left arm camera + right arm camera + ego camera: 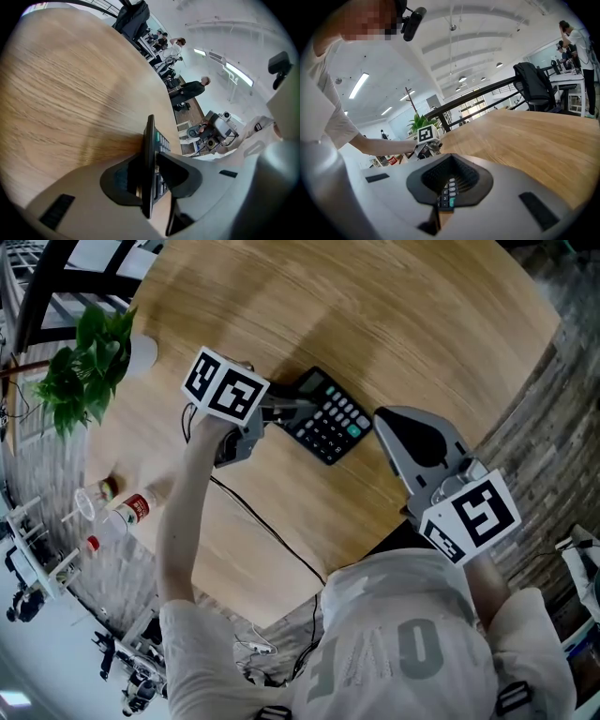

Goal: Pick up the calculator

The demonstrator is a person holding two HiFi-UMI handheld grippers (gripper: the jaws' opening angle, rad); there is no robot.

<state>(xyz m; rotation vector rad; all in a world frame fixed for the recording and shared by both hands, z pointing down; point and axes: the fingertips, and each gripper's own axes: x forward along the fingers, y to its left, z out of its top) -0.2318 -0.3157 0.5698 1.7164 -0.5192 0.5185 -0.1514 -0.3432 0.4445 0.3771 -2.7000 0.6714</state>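
Note:
A black calculator (328,418) with grey keys and one green key lies near the middle of the round wooden table (394,306). My left gripper (298,409) comes in from the left and is shut on the calculator's left end. In the left gripper view the calculator (150,140) shows edge-on, with one pad on its back and the other on its key side. My right gripper (382,416) hovers just right of the calculator, shut and holding nothing. Through its jaws (450,155) I see a few calculator keys (446,194), with the left gripper (425,145) beyond them.
A green plant (89,362) in a white pot stands at the table's left edge. Below it are a red-labelled bottle (136,507) and clear cups. A thin black cable (262,531) trails across the near tabletop. People and desks show far off beyond the table.

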